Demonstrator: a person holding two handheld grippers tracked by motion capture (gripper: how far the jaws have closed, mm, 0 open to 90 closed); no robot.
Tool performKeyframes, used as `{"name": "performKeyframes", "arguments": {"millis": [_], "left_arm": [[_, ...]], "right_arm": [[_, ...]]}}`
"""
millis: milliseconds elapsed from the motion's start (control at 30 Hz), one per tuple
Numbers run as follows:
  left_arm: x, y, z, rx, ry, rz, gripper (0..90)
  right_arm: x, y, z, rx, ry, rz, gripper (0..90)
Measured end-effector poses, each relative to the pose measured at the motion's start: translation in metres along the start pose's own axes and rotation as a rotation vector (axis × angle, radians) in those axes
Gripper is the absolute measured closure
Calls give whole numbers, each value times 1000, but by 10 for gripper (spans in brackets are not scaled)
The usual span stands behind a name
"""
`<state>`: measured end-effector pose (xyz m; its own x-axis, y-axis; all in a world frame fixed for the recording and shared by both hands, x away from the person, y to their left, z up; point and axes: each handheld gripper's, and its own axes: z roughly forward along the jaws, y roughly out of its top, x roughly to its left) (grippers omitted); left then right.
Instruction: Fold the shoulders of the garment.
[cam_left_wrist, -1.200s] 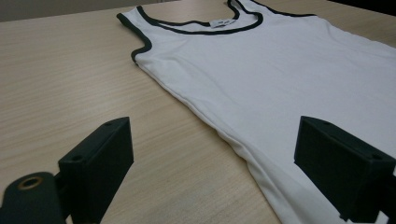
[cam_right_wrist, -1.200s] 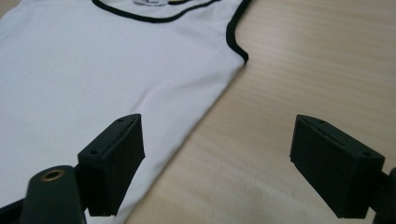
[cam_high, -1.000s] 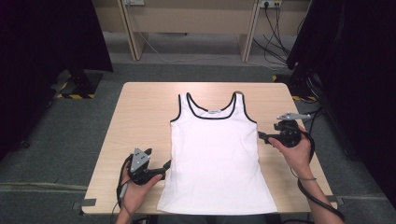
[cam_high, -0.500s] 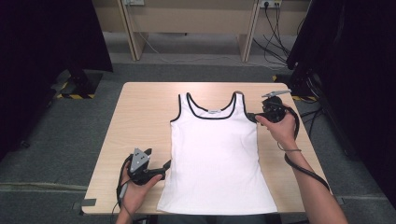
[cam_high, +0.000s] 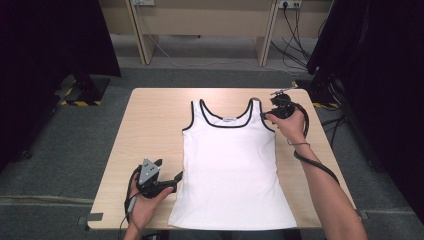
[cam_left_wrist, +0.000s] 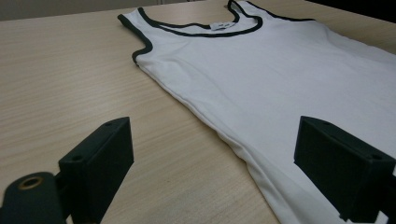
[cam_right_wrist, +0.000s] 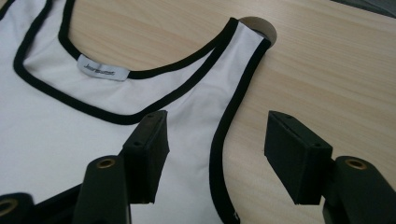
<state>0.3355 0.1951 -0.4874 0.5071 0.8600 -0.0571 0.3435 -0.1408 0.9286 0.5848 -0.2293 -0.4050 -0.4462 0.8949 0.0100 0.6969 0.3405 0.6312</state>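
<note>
A white tank top with black trim lies flat, neck away from me, on the wooden table. My left gripper rests at the near left beside the shirt's side seam. In the left gripper view its jaws stand wide open, with the seam of the tank top running between them. My right gripper is at the right shoulder strap. Its jaws have just been closing and straddle the strap's black armhole edge without pressing on it.
A round cable hole sits in the table just beyond the right strap's tip. The table's right edge is close to my right hand. Dark curtains stand at both sides, and desks with cables are behind.
My right gripper has moved away from me along the shirt's right side, from the armhole up to the shoulder strap, and its jaws stand narrower. The left gripper has stayed put.
</note>
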Motion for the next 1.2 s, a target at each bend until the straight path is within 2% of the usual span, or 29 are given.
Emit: {"name": "performKeyframes", "arguments": {"millis": [200, 333, 600, 833, 1200], "left_arm": [[0, 0, 0, -1, -2, -3, 113], [0, 0, 0, -1, -3, -2, 113], [0, 0, 0, 2, -3, 0, 113], [0, 0, 0, -1, -3, -1, 113], [0, 0, 0, 0, -3, 1, 113]], "right_arm": [[-4, 10, 15, 30, -25, 14, 467], [-8, 14, 30, 57, -31, 46, 524], [-11, 20, 49, 75, -15, 89, 580], [-13, 21, 64, 104, -30, 114, 582], [-9, 25, 76, 121, -59, 101, 546]]}}
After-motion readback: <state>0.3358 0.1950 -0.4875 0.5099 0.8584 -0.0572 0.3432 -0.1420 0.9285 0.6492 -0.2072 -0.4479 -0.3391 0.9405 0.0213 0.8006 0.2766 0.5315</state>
